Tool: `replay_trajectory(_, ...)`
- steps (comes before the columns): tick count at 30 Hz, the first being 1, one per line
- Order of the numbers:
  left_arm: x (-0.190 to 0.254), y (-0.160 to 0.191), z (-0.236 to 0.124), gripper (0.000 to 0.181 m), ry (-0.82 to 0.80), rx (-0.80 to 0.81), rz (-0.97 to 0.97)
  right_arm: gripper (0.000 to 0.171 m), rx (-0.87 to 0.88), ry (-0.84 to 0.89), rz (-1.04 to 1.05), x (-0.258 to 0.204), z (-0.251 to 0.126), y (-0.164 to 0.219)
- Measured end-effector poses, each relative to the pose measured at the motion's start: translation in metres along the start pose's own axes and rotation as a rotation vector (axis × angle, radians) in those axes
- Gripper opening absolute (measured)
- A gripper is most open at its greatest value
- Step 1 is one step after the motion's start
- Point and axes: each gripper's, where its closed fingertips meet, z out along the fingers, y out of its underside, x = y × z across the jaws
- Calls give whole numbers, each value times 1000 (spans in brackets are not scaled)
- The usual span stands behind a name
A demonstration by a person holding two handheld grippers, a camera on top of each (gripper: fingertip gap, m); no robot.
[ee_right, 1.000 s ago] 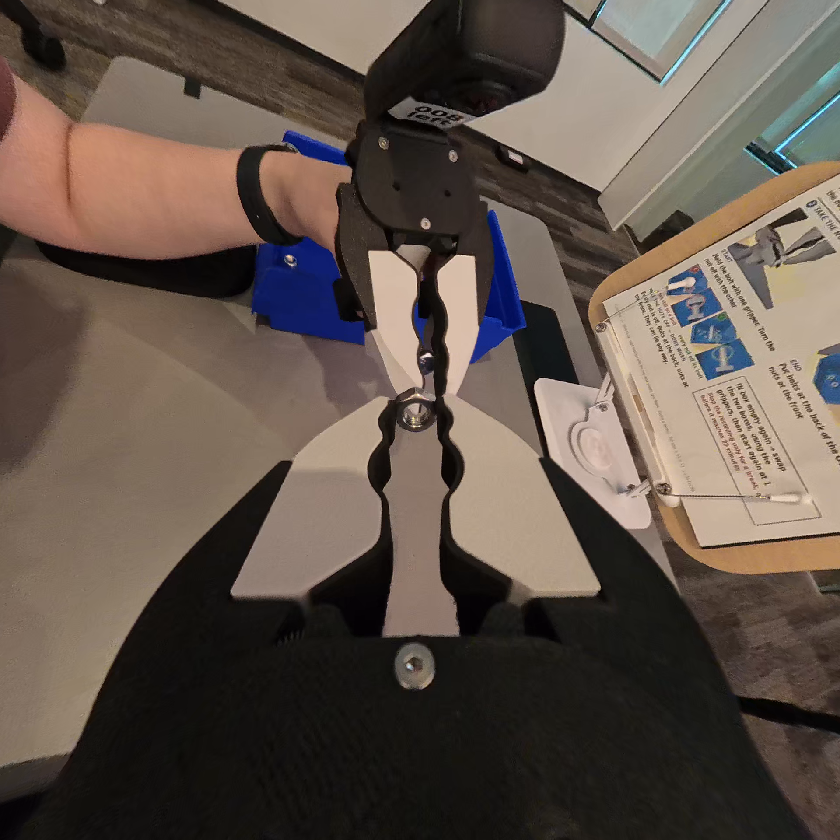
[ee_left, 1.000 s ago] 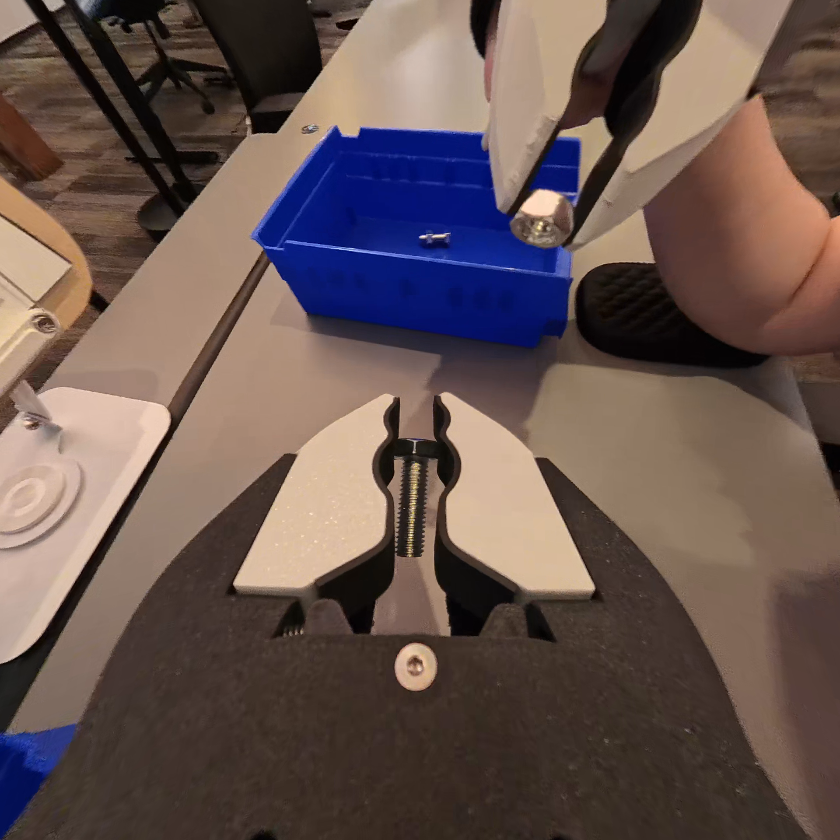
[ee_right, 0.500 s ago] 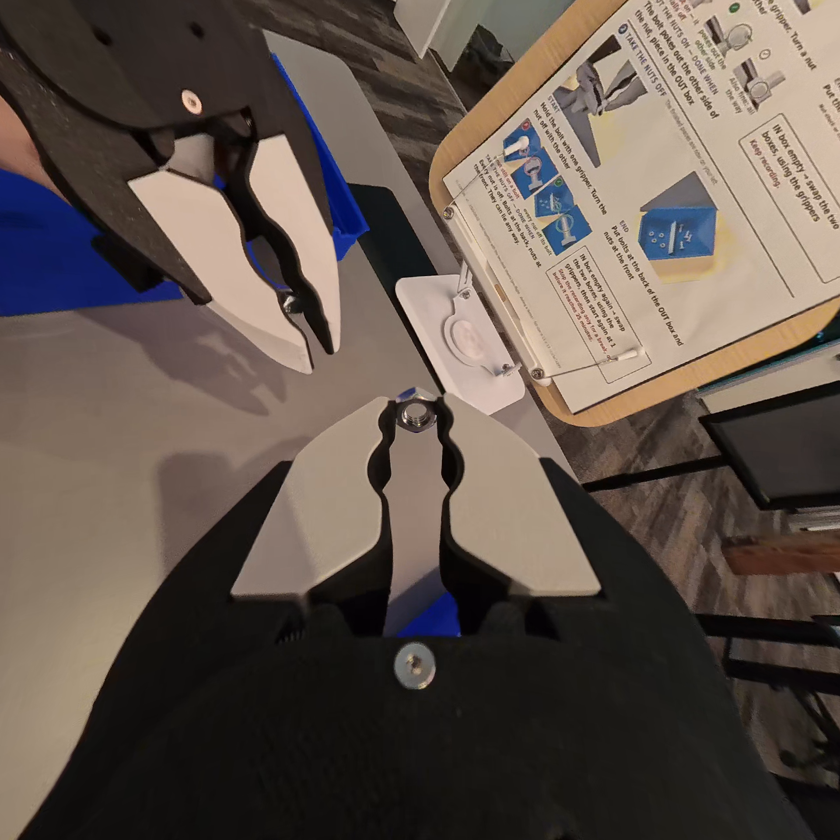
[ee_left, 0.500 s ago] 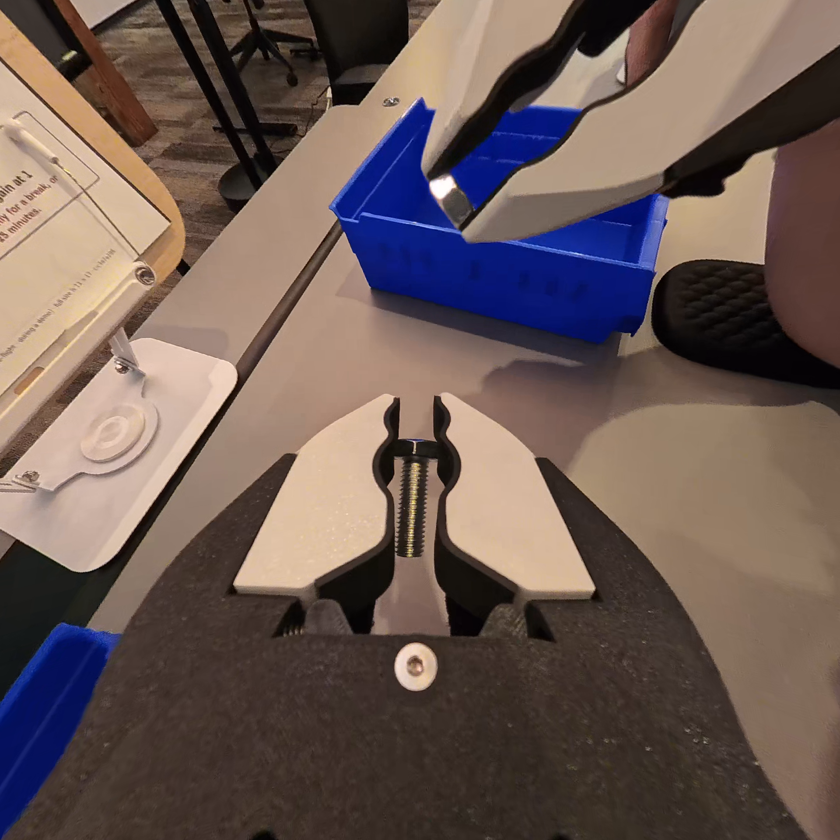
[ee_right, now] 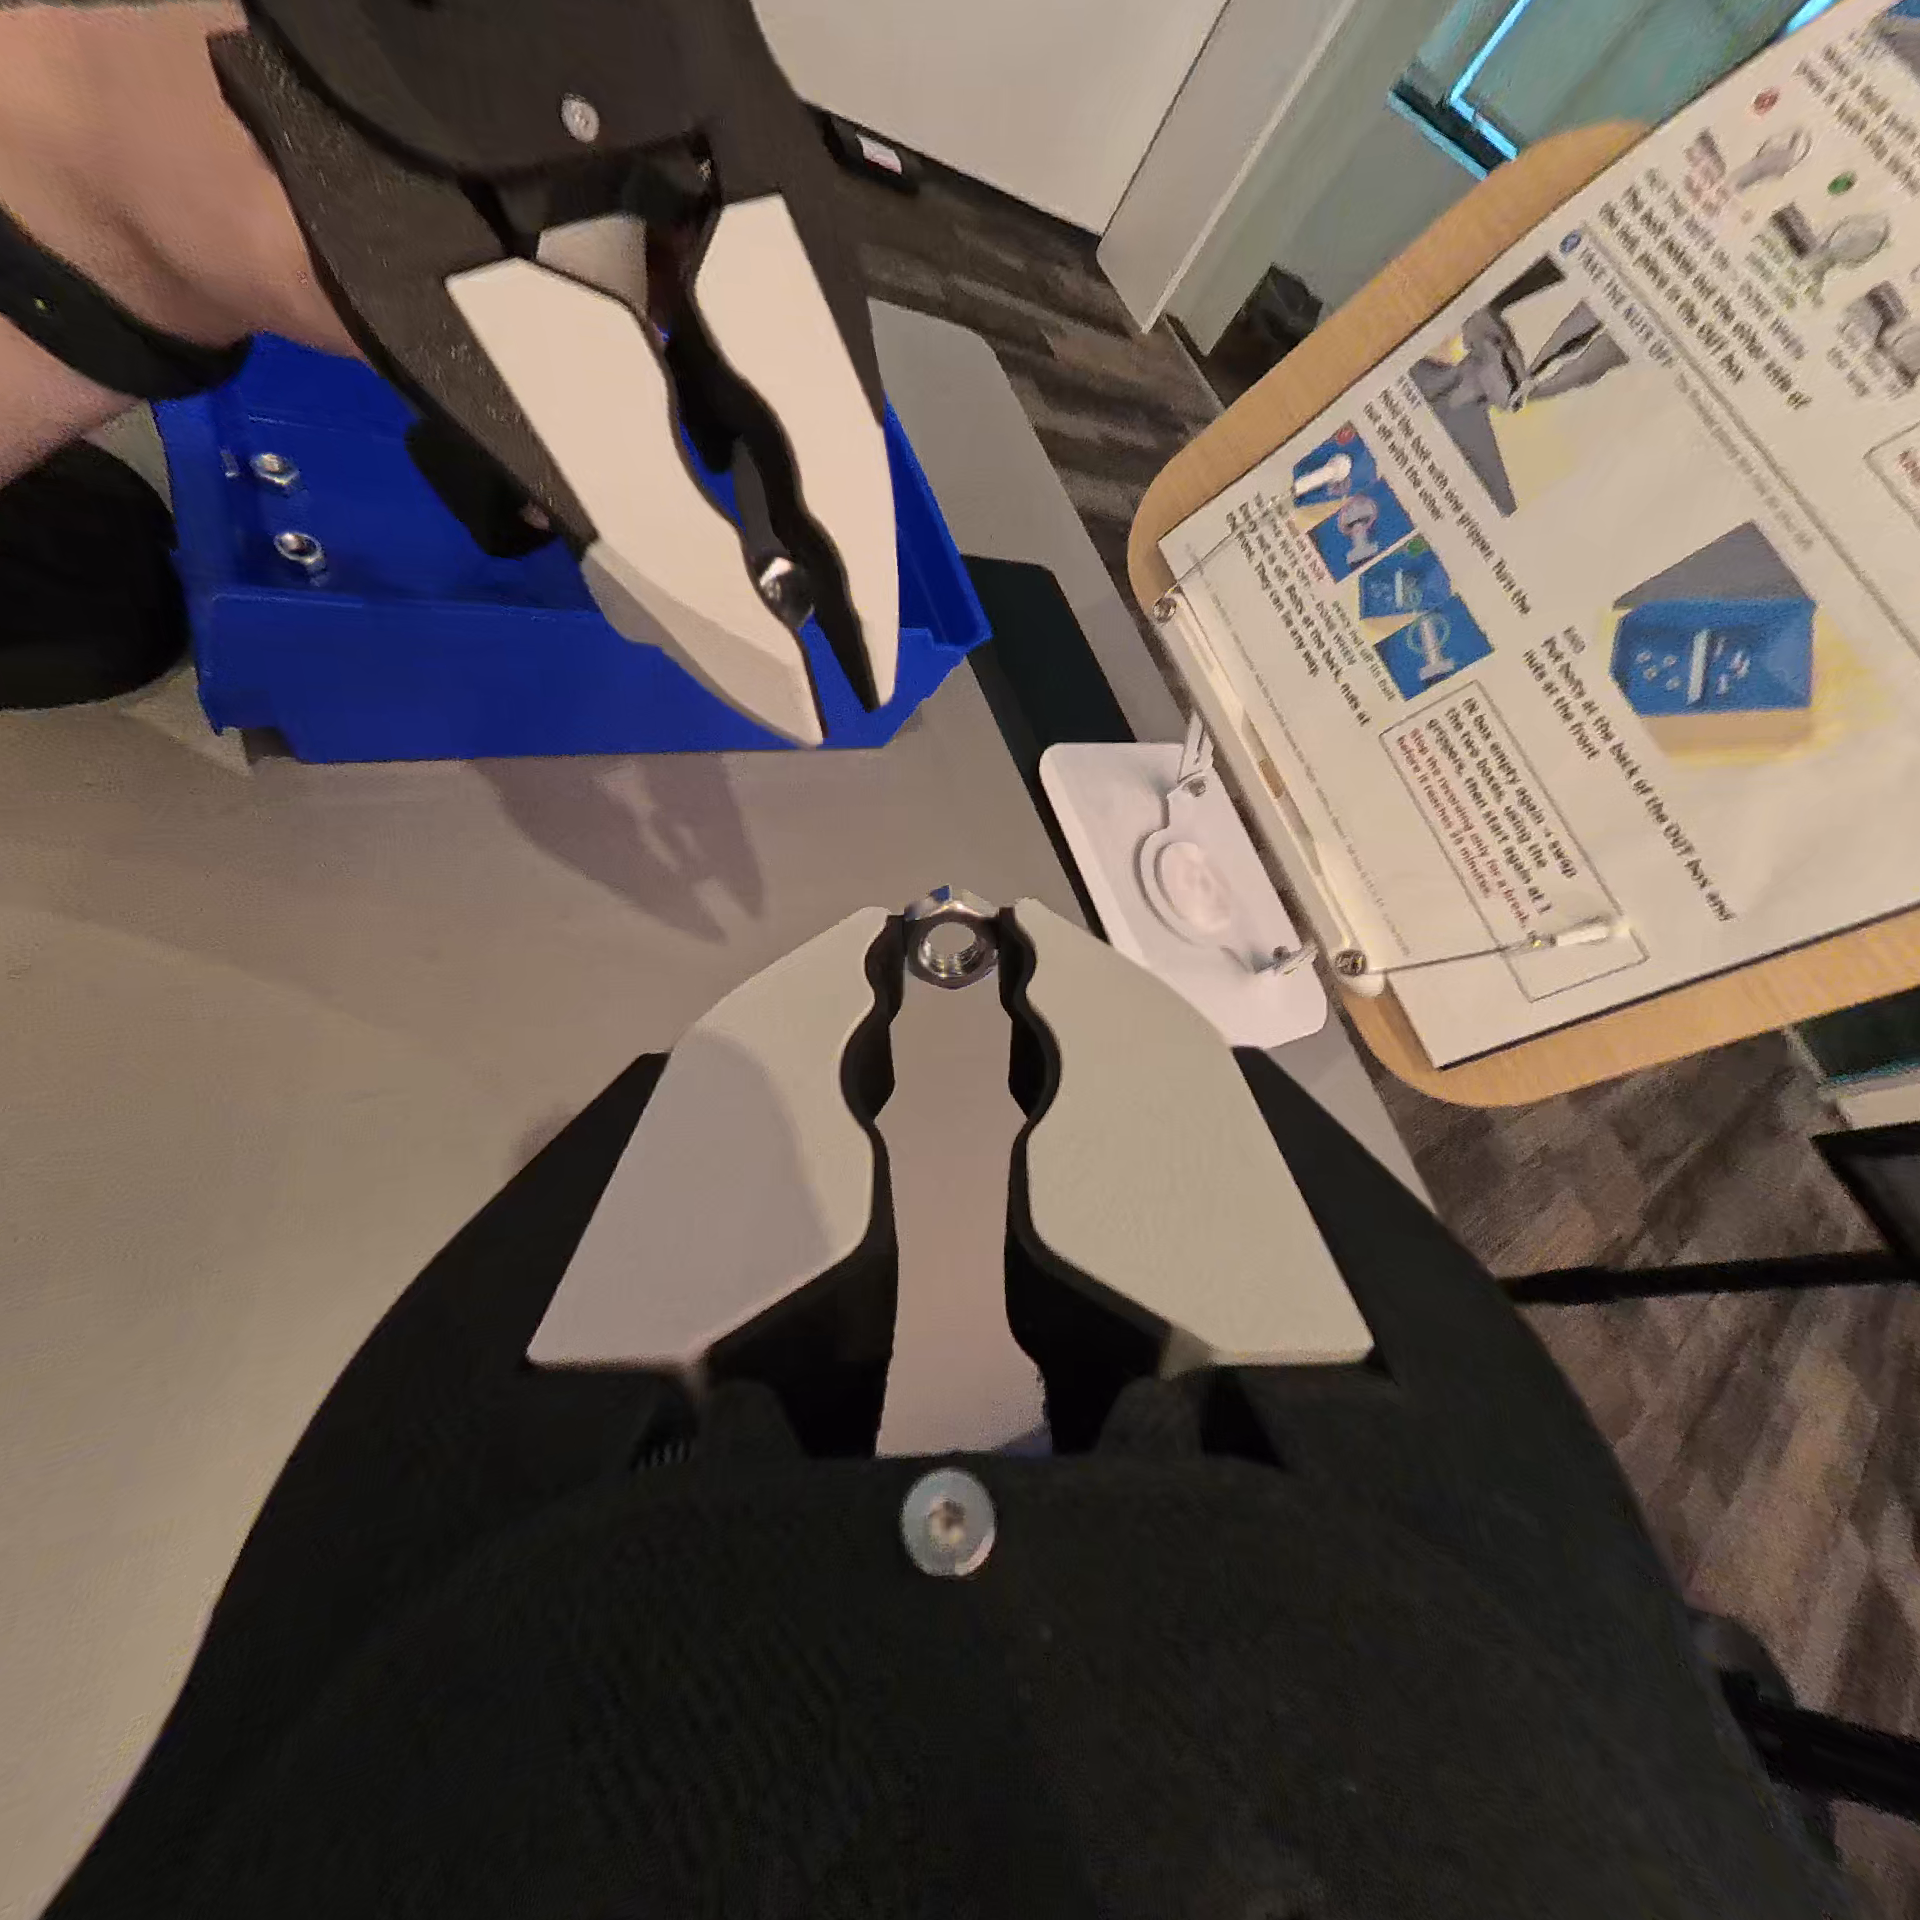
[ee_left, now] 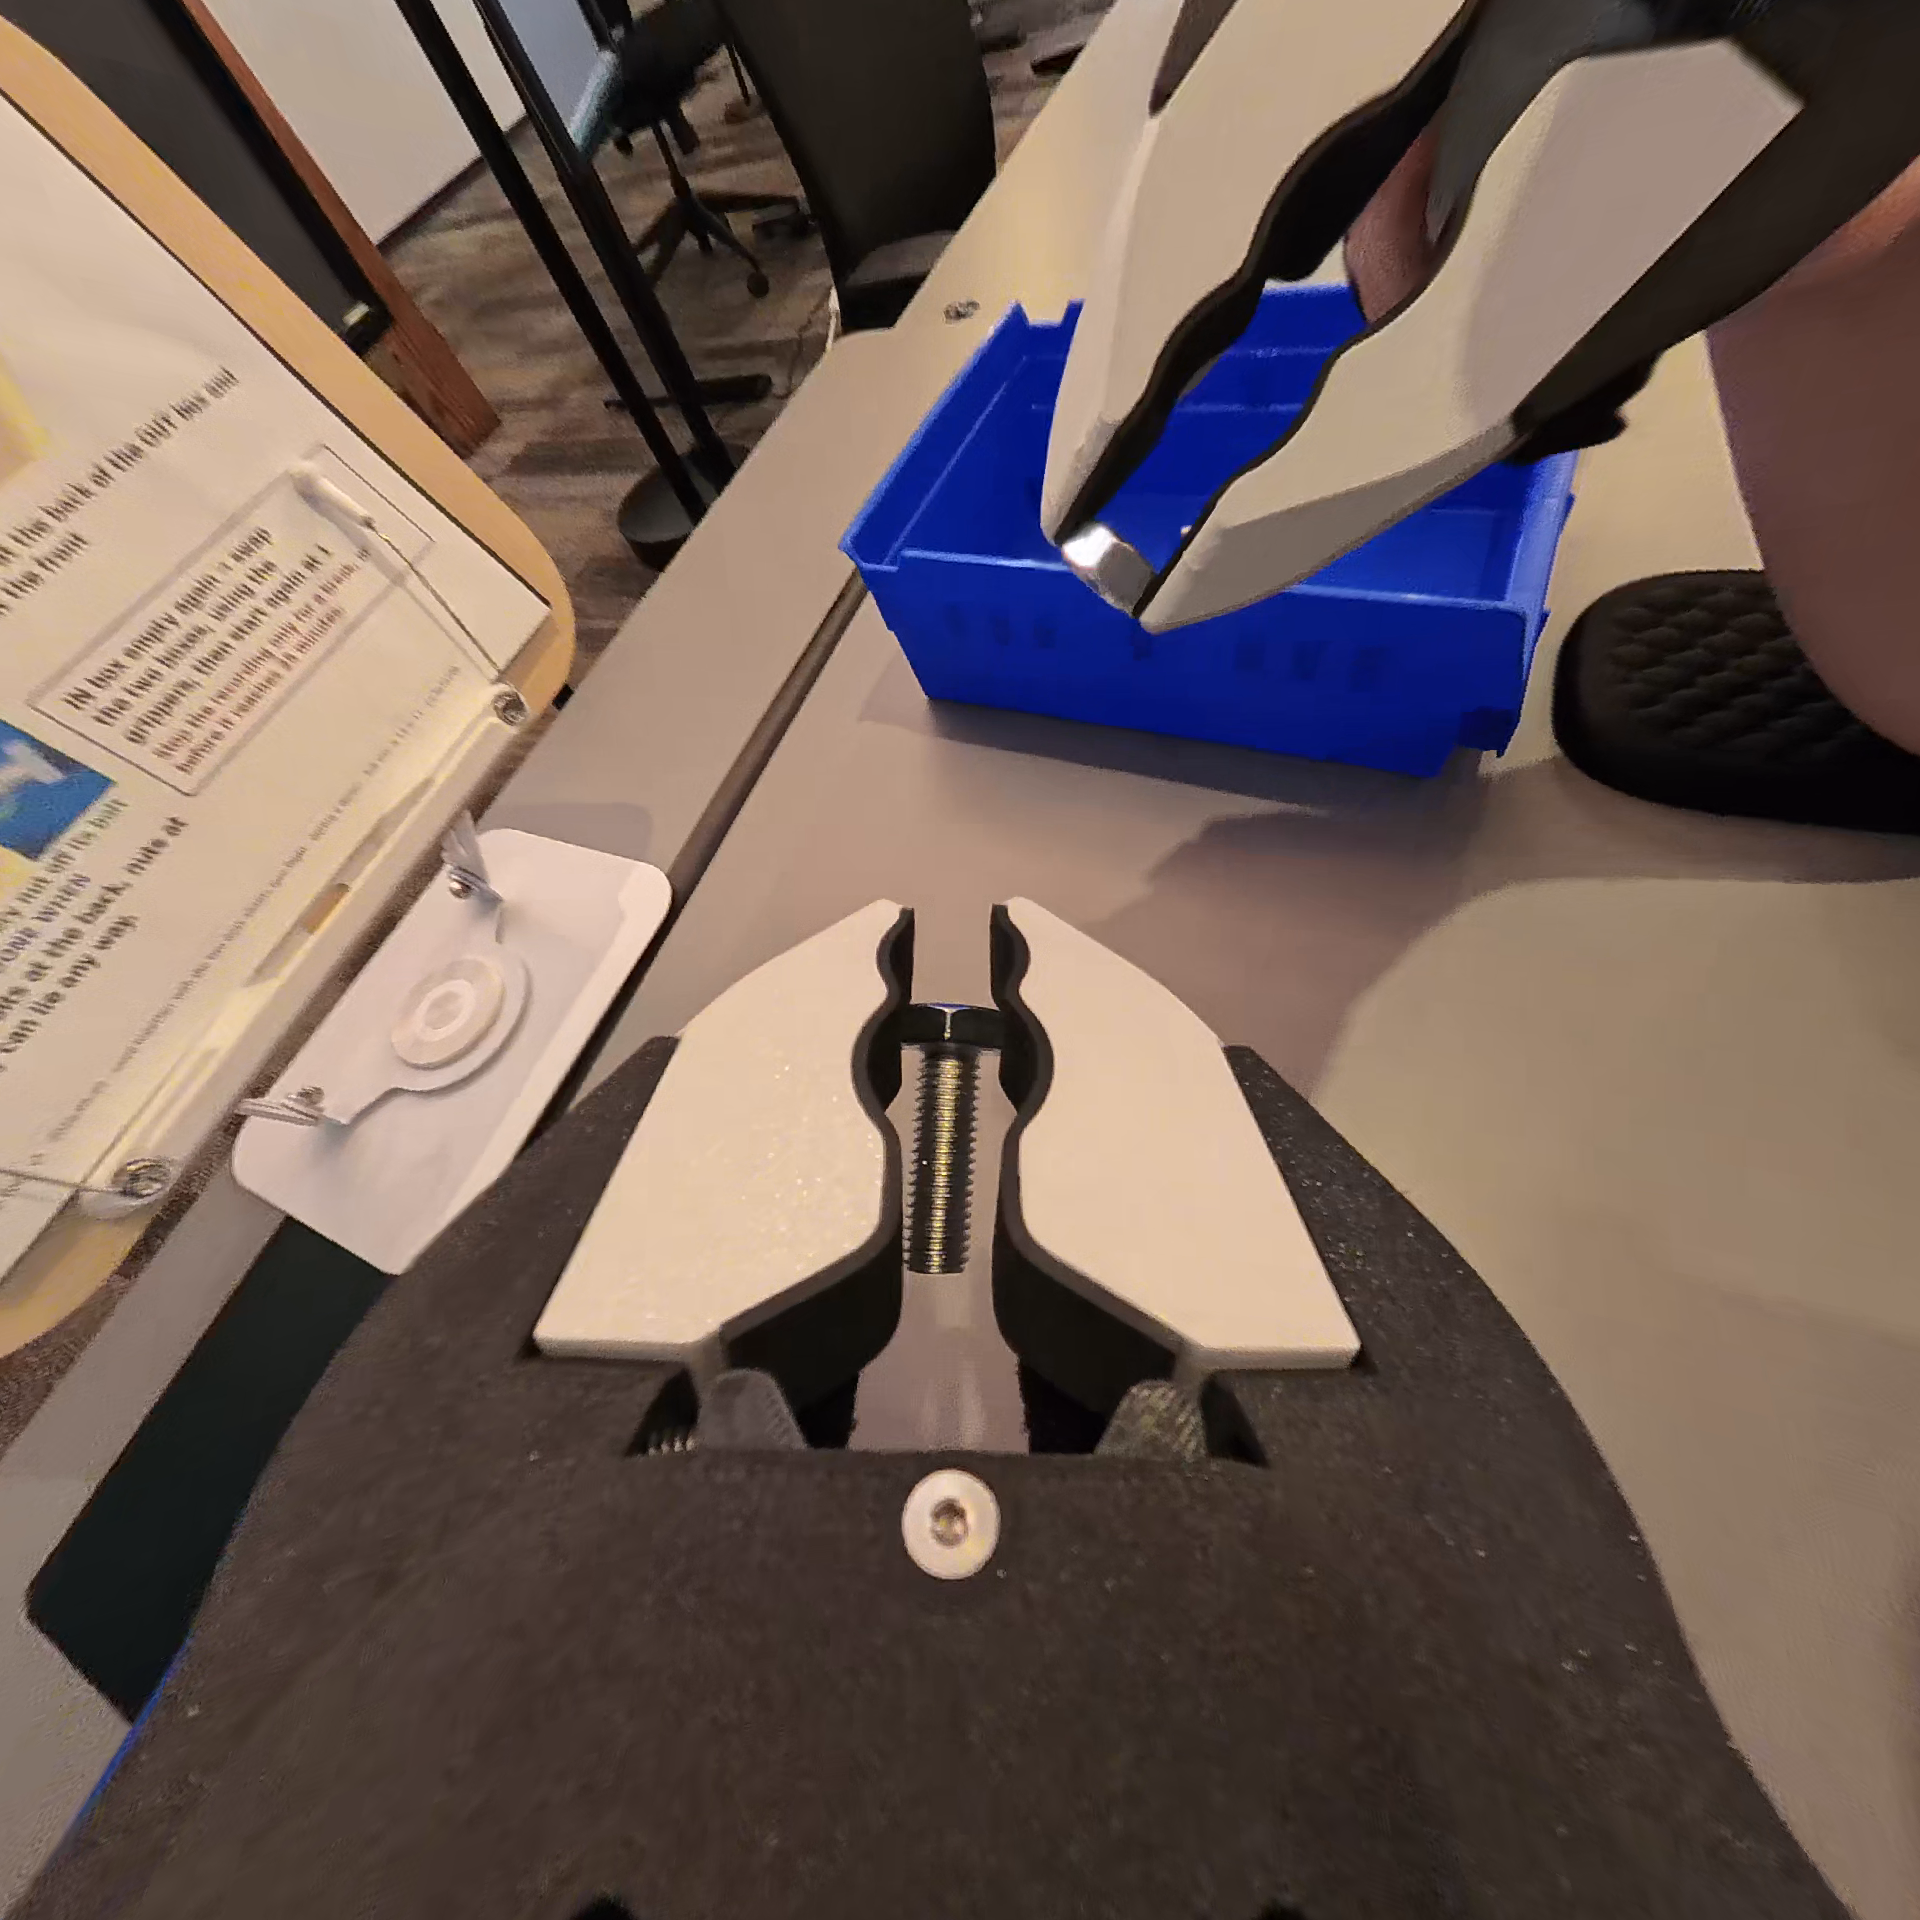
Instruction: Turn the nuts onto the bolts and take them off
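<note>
I'm clamping the bolt (ee_left: 938, 1143) in my left hand-held gripper (ee_left: 951, 920) and pinching the nut (ee_right: 948, 948) at the right hand-held gripper's (ee_right: 951, 920) tips; misaligned, it risks cross-threading or slipping out.

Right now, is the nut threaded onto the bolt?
No: the right gripper pinches the nut alone at its tips, while the bolt sits bare in the left gripper.

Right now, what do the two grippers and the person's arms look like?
Both the left gripper and right gripper share one design: a rough matte-black body with a silver hex screw at centre, and flat light-grey jaws with wavy black inner edges tapering to points. No cables show. The forearm behind the left gripper wears a black wristband; no sleeves are visible.
</note>
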Motion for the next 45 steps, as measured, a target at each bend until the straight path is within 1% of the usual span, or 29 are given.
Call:
replay_trajectory(3, 2, -7, -11, 13, 5, 22, 14, 18, 50, -40, -65, -6, -4, -4)
replay_trajectory(5, 2, -9, -17, 13, 5, 28, 18, 18, 76, -79, -21, -7, -5, -5)
replay_trajectory(8, 0, -16, -36, 13, 24, 72, -3, 18, 156, -186, 181, -1, -10, -6)
replay_trajectory(10, -2, -24, -59, 13, 45, 137, -43, 18, 227, -281, 330, 4, -19, -7)
replay_trajectory(12, -6, -30, -85, 13, 63, 199, -82, 18, 283, -325, 433, 15, -30, -5)
replay_trajectory(15, -8, -33, -116, 13, 86, 274, -87, 18, 332, -380, 496, 23, -45, 0)
replay_trajectory(17, -9, -31, -127, 13, 62, 292, -30, 18, 339, -379, 506, 27, -50, 4)
replay_trajectory(20, -9, -18, -128, 13, 23, 224, 56, 18, 318, -394, 482, 24, -51, 9)
replay_trajectory(22, 2, -15, -124, 13, 44, 240, 187, 18, 302, -393, 462, 21, -49, 11)
replay_trajectory(24, 19, -15, -121, 13, 104, 275, 298, 18, 299, -409, 456, 18, -47, 10)
replay_trajectory(28, 30, -10, -116, 13, 102, 255, 425, 18, 250, -421, 448, 11, -37, 15)
replay_trajectory(31, 30, -4, -117, 13, 90, 210, 433, 18, 213, -429, 437, 6, -31, 20)
replay_trajectory(35, 36, -8, -122, 13, 110, 229, 434, 18, 178, -431, 434, 3, -23, 23)
replay_trajectory(38, 38, -12, -114, 13, 115, 221, 431, 18, 90, -455, 423, -7, -14, 34)
replay_trajectory(40, 39, -22, -103, 13, 118, 250, 398, 18, -56, -462, 382, -20, -2, 53)
replay_trajectory(41, 36, -32, -96, 13, 112, 284, 342, 18, -147, -462, 343, -29, 7, 66)
replay_trajectory(42, 34, -41, -88, 13, 135, 311, 243, 18, -243, -470, 304, -40, 18, 79)
replay_trajectory(44, 38, -46, -72, 13, 257, 308, 50, 18, -432, -522, 236, -68, 40, 103)
replay_trajectory(45, 33, -46, -63, 13, 260, 300, -24, 18, -523, -541, 208, -81, 52, 116)
